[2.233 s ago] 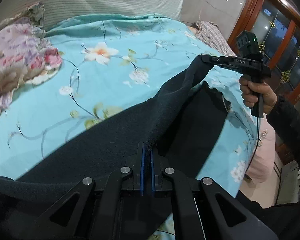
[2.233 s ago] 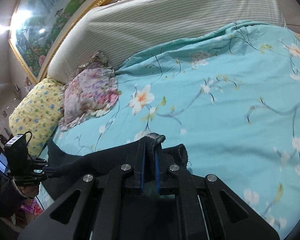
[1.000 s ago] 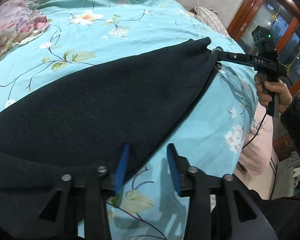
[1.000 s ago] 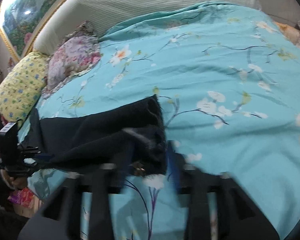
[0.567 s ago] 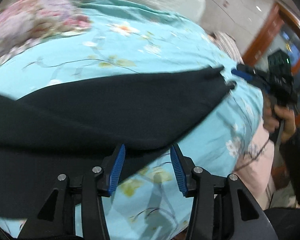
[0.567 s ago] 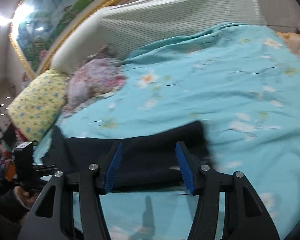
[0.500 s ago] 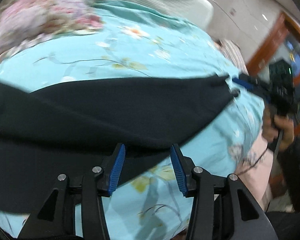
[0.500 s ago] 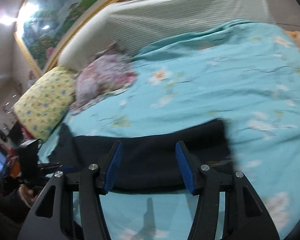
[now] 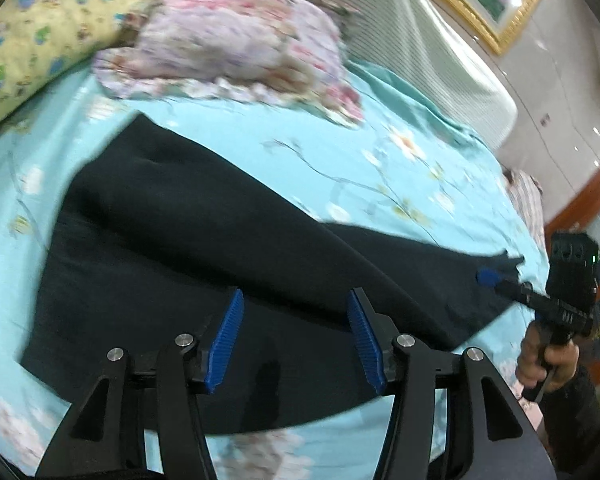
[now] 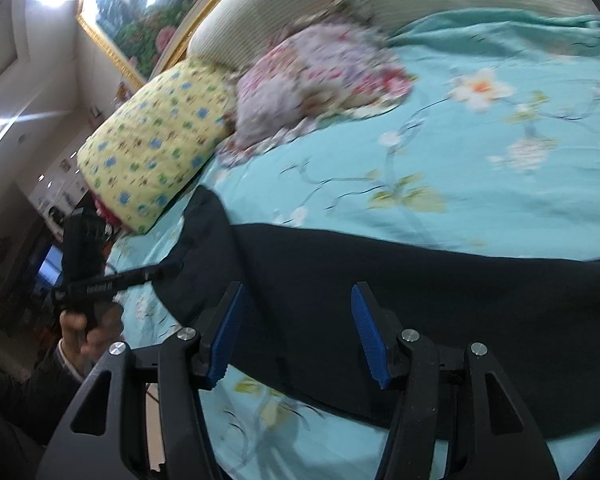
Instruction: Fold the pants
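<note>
Lying flat across the near part of the bed (image 9: 260,152), dark pants (image 9: 204,248) folded lengthwise, one layer over the other, stretched from the pillow end toward the far side. Spread on a turquoise sheet with white flowers and thin branches.

Left tongs (image 9: 296,336): wide apart, blue pads (image 9: 226,336) hovering just above the wider end of the pants, gripping nothing. Dark cloth visible between and beyond both pads. Same tongs seen from the right wrist view (image 10: 156,270), tip near the pants' edge beside the yellow pillow, held by a hand (image 10: 86,326); tip too blurred there to judge contact.

Right tongs (image 10: 296,332): also wide apart, blue pads (image 10: 366,332) over the pants (image 10: 380,292), holding nothing. Seen from the left wrist view (image 9: 496,280), tip at the narrow end of the pants close to the bed's edge, gripped by a hand (image 9: 548,360) in a dark sleeve; touching or just above, cannot tell.

At the head of the bed: yellow pillow (image 10: 156,144) with blue and green dots, pink flowered pillow (image 10: 320,76) just beside it, pale ribbed headboard (image 9: 432,52) behind both. Gold-framed painting (image 10: 148,4) on the wall above. Both views smeared by motion blur.
</note>
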Tool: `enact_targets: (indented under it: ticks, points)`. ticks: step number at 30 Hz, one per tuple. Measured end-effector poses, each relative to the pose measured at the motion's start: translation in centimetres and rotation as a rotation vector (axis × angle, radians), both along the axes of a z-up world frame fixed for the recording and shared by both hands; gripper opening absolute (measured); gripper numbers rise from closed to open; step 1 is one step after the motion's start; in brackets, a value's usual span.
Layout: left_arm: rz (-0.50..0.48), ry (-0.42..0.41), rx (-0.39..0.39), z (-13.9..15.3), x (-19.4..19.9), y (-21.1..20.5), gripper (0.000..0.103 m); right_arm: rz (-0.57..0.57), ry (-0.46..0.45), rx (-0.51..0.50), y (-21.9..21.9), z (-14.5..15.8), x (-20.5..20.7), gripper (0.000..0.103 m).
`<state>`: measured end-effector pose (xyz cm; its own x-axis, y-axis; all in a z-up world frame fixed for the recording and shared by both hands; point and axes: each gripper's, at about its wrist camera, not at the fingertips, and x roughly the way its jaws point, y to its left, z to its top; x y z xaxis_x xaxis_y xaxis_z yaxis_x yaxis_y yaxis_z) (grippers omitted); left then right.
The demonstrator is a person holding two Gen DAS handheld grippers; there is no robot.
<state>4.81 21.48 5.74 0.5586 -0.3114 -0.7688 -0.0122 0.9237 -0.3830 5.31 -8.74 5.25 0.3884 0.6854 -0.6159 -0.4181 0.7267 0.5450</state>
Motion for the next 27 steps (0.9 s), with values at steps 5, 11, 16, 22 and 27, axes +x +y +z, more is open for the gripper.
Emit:
enact_targets:
  ticks: [5, 11, 16, 22, 27]
  points:
    - [0.041, -0.007, 0.018, 0.8, 1.7, 4.2, 0.063, 0.083, 0.023, -0.004, 4.0, -0.7, 1.1, 0.056]
    - [0.078, -0.005, 0.022, 1.3, 4.7, 9.6, 0.067, 0.167, 0.047, -0.010, 8.3, -1.3, 2.0, 0.056]
    - [0.024, 0.033, 0.005, 0.6, 8.5, 12.3, 0.070, 0.226, 0.064, -0.032, 11.4, -1.7, 3.1, 0.056]
    - [-0.086, 0.121, -0.003, -2.0, 12.6, 13.1, 0.072, 0.284, 0.084, -0.061, 14.0, -2.4, 4.3, 0.056]
    - [-0.130, 0.193, -0.046, -4.3, 14.5, 13.4, 0.072, 0.300, 0.099, -0.067, 15.2, -3.1, 5.1, 0.056]
